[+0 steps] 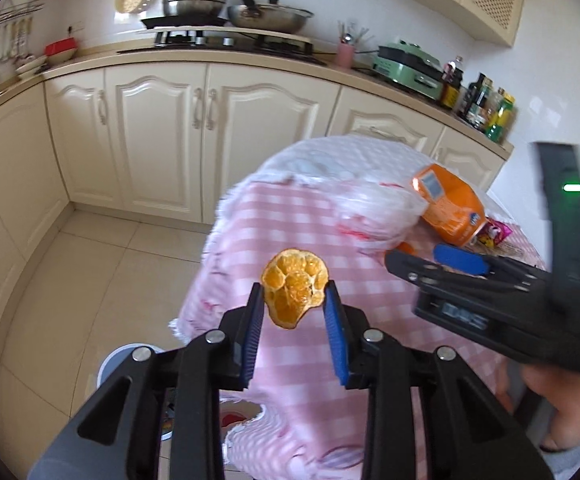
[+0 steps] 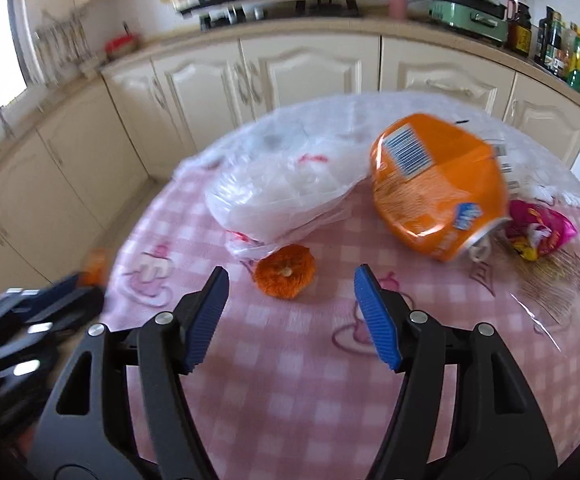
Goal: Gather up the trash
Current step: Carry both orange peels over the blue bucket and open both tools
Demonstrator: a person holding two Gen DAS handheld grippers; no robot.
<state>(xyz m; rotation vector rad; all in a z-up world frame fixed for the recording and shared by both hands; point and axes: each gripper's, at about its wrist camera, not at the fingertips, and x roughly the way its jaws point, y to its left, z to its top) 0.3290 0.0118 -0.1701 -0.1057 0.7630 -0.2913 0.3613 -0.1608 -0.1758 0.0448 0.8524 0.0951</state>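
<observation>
The left gripper [image 1: 294,304] pinches an orange peel [image 1: 294,288] clear of the table edge, likely bound for the bin [image 1: 123,360] below. The right gripper [image 2: 292,310], jaws wide and empty, lines up on a second peel [image 2: 285,271] lying against the plastic bag [image 2: 285,188].

A curled orange peel [image 1: 294,295] is pinched, raised at frame centre. On the pink checked cloth: another peel [image 2: 285,271] at centre, a crumpled white plastic bag [image 2: 285,188] above it, a crushed orange can [image 2: 438,184] on its side, a pink wrapper [image 2: 538,232] at right.
</observation>
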